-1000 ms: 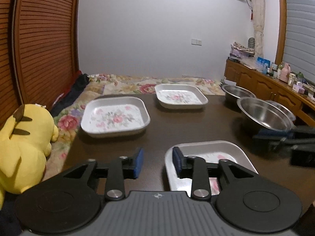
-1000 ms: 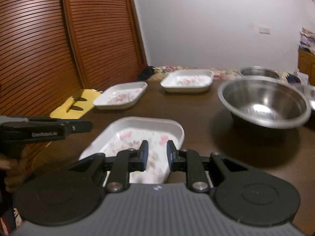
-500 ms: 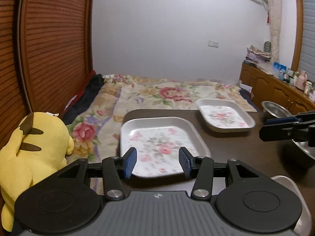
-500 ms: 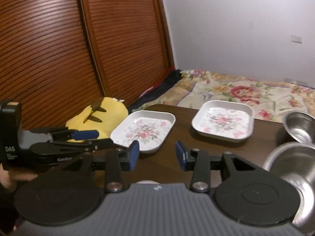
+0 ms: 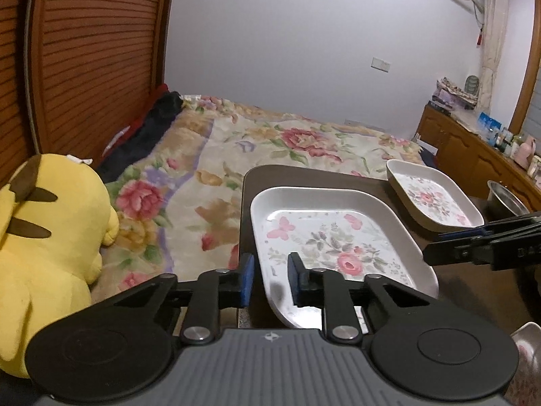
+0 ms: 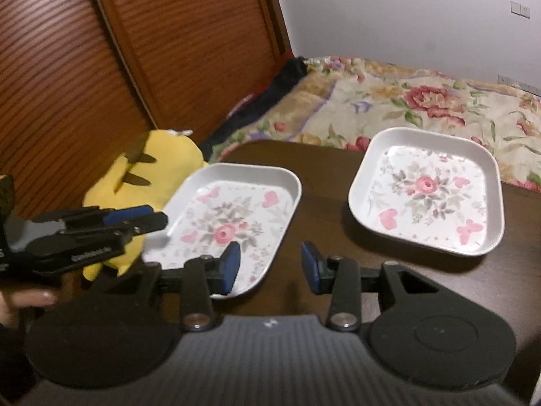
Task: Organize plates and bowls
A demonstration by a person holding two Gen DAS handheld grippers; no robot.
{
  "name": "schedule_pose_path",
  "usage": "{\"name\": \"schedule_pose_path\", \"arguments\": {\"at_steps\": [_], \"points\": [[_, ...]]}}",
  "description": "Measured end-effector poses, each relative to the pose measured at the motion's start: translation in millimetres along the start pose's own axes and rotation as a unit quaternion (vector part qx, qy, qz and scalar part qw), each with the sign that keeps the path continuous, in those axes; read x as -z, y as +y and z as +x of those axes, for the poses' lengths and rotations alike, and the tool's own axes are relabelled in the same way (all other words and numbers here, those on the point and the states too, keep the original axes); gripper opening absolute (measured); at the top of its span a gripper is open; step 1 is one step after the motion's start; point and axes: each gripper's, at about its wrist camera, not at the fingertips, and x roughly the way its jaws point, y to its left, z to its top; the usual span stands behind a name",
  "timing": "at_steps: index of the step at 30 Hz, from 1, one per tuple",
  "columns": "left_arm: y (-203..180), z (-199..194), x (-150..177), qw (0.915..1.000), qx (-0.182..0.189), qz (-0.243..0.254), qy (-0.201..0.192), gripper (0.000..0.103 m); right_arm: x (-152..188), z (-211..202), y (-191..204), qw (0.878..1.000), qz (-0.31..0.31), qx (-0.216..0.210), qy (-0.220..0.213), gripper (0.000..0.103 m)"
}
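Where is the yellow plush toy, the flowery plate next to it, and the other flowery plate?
Yellow plush toy (image 5: 50,237), left wrist view, middle of its body.
Near white square floral plate (image 6: 233,216), right wrist view, on its flower centre.
Far white square floral plate (image 6: 427,189), right wrist view, on its flower centre.

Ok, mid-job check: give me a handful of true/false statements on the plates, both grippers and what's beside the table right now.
1. The left gripper straddles the near plate's left rim. True.
2. The right gripper is clamped on the far plate. False: it is open, holds nothing, and that plate lies untouched ahead of it.
3. The two floral plates are stacked. False: they sit apart on the dark table.
4. A yellow plush toy sits left of the table. True.
5. The near plate holds food. False: only its printed rose pattern shows.
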Motion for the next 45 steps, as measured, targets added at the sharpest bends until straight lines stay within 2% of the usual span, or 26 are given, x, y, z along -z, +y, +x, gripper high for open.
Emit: {"name": "schedule_pose_path", "arguments": {"at_steps": [9,16,20,25,28,32,45], "points": [[7.5,5.2,-1.5,0.9998,0.019,-0.010,0.000,0.016,-5.1,24.0,0.7,1.000,-0.005,0.008,0.025,0.034],[6.1,6.9,0.5,0.9998,0.019,-0.002,0.006,0.016,-6.1,32.8,1.5,0.999,-0.006,0.017,0.031,0.026],[7.1,7.2,2.1,0.9998,0.019,0.000,0.009,0.010,-5.1,34.2,3.5,0.999,-0.012,0.017,0.033,0.020],[3.8,4.5,3.7,0.9998,0.017,0.002,0.012,0.010,-4.9,35.3,5.0,0.999,-0.019,0.016,0.032,0.019],[0.8,1.7,4.8,0.9998,0.013,0.003,0.013,0.010,-6.0,35.5,2.2,0.999,-0.013,0.007,0.034,0.012],[-3.0,-6.7,2.1,0.9999,0.014,0.004,0.008,0.010,-6.8,35.3,1.3,0.999,-0.005,0.007,0.037,0.012],[-41.2,-51.9,-3.5,0.9992,0.026,0.022,-0.022,0.010,-1.6,-10.0,4.1,1.000,0.000,0.004,0.010,0.011]]}}
